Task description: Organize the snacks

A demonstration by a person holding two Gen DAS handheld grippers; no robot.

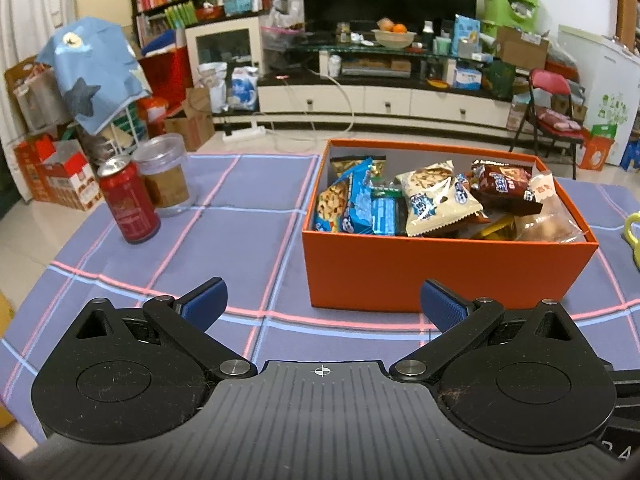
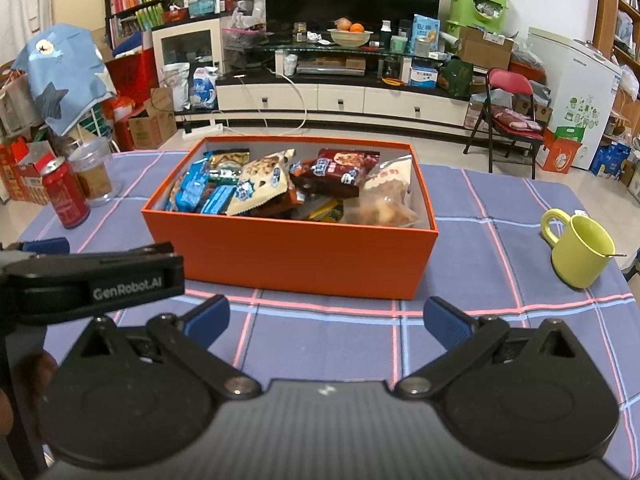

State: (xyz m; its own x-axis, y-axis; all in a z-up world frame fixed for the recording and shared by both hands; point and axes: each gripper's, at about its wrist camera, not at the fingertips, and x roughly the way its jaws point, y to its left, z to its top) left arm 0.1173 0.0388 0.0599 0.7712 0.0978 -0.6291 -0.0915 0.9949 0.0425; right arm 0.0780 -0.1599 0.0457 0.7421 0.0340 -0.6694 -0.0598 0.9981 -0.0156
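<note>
Now, with both the left gripper (image 1: 322, 304) and the right gripper (image 2: 326, 320) spread wide and empty, it seems best to lift one crinkly snack packet (image 2: 260, 186) slowly from the open orange cardboard box (image 2: 288, 256).

Matt orange cardboard box (image 2: 288, 258) (glossy plastic snack packets (image 2: 260, 186)) on checked cloth (image 2: 472, 320)

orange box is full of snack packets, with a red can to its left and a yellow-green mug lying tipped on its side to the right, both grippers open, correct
Not quite: the yellow-green ceramic mug stands upright with a spoon in it, as the right wrist view shows. The rest holds: the orange cardboard box is full of snack packets, the red drink can stands to its left, and the left gripper and right gripper are both open.
</note>
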